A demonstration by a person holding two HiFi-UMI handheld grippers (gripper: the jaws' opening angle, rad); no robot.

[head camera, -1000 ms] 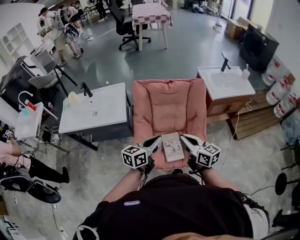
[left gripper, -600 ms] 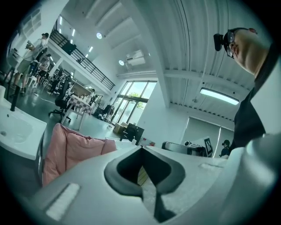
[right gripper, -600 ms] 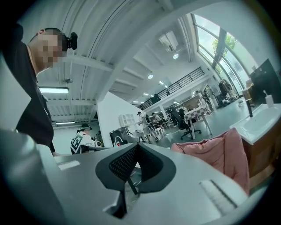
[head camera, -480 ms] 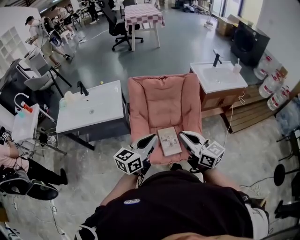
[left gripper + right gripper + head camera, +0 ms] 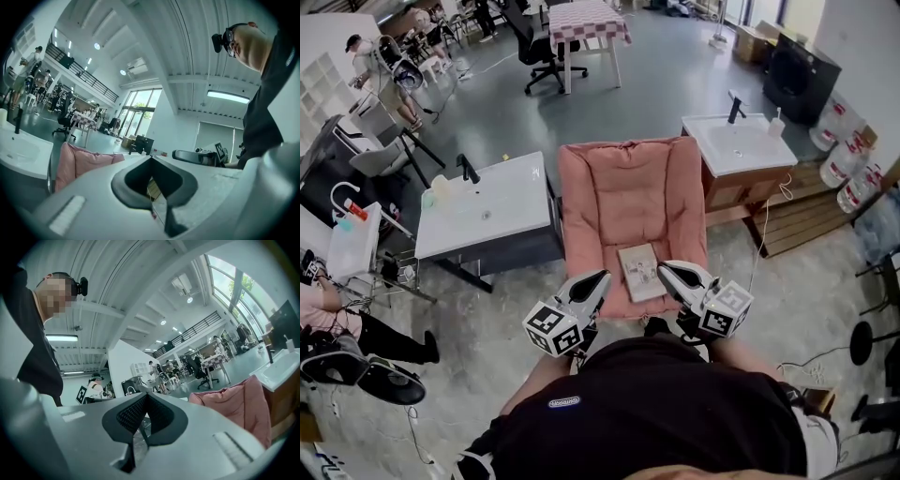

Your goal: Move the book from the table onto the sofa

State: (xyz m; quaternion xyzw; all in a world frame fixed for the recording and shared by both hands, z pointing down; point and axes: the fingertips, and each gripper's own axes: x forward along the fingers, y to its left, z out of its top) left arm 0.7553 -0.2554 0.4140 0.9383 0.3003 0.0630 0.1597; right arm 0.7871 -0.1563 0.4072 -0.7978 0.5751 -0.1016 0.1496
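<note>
The book (image 5: 639,272), pale with a picture on its cover, lies flat on the front part of the pink sofa's seat (image 5: 630,202). My left gripper (image 5: 596,279) hangs just left of the book's near corner, a little apart from it, jaws shut and holding nothing. To the right of the book, my right gripper (image 5: 666,271) is also shut and empty, its tip close to the book's near right edge. In the left gripper view the shut gripper (image 5: 151,158) points past the pink sofa (image 5: 82,161). The right gripper view shows that gripper (image 5: 146,395) shut, with the sofa (image 5: 239,401) to its right.
A white sink cabinet (image 5: 487,208) stands left of the sofa and another (image 5: 739,148) at its right. Wooden pallets (image 5: 811,225) and water bottles (image 5: 844,159) sit at far right. A checkered table (image 5: 586,21), an office chair and people are further back.
The book was between the two gripper tips; it now rests on the seat alone. Both grippers have drawn back toward the person and slightly apart.
</note>
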